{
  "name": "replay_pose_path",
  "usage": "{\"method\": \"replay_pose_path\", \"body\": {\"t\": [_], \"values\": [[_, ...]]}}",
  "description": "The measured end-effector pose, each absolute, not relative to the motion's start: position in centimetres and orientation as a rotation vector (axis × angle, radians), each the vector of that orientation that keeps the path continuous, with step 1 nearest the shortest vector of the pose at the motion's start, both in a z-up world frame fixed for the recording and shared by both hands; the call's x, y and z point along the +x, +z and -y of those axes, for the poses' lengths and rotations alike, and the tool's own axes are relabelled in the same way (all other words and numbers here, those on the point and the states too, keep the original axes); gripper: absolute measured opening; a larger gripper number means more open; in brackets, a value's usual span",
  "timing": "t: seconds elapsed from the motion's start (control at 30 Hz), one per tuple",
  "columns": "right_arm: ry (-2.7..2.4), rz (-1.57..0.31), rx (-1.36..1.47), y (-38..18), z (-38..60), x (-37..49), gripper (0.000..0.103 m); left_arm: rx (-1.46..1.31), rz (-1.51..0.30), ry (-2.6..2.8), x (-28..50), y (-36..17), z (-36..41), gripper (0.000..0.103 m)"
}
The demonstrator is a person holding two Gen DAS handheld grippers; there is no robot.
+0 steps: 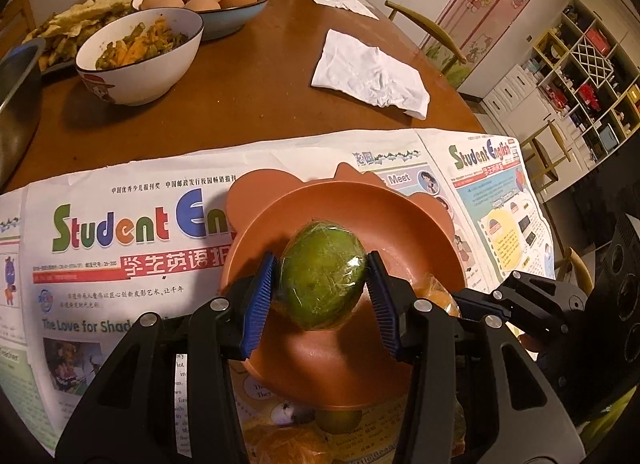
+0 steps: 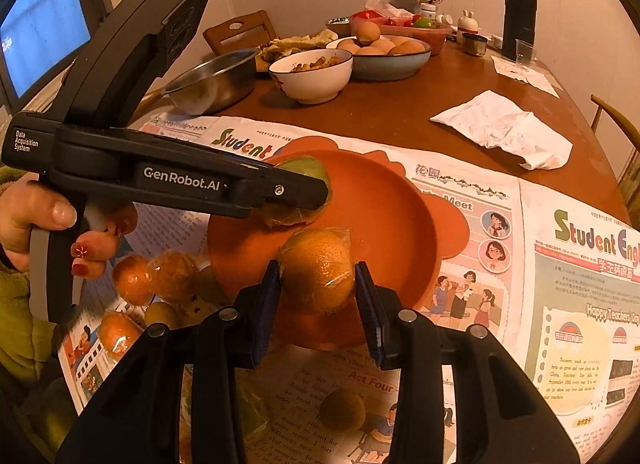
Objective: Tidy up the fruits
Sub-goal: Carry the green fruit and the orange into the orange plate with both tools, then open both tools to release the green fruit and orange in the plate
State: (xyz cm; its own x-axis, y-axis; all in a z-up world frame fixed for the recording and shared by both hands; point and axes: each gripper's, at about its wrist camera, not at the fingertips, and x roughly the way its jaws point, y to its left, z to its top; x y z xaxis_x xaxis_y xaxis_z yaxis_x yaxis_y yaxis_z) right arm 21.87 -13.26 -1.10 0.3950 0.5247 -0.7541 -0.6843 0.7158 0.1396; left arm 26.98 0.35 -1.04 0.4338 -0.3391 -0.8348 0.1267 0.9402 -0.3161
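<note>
The wrapped green fruit [image 1: 323, 276], long axis upright, is clamped in the left gripper [image 1: 322, 288] over the orange bowl [image 1: 420, 232], seemingly just clear of its floor. The right gripper [image 2: 318, 296] grips a wrapped orange [image 2: 318, 274] over the bowl's near rim.

Green fruit [image 2: 306, 172]: largely hidden behind the left gripper [image 1: 322, 292] body in the right wrist view.
Loose fruits [image 2: 154, 280]: partly covered by gripper frames; count unclear.
Newspaper [image 1: 120, 264]: small print unreadable.
Steel bowl [image 1: 16, 104]: cut off at the picture's edge.
</note>
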Motion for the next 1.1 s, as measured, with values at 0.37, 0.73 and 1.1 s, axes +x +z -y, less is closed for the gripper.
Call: {"method": "replay_pose_path", "body": {"t": [0.37,0.73,1.1], "values": [[0.768,-0.896,-0.208,-1.6,13.0,22.1,0.037,-0.227,-1.087,-0.294,27.1,-1.3,-0.5,0.038],[0.772,-0.875,-0.178,-0.9,13.5,21.9,0.047,-0.229,-1.088,-0.294,27.2,-1.3,-0.4,0.038],[0.765,-0.862,-0.142,-0.3,14.5,20.9,0.054,-0.234,-1.079,-0.290,27.1,-1.1,-0.5,0.038]]}}
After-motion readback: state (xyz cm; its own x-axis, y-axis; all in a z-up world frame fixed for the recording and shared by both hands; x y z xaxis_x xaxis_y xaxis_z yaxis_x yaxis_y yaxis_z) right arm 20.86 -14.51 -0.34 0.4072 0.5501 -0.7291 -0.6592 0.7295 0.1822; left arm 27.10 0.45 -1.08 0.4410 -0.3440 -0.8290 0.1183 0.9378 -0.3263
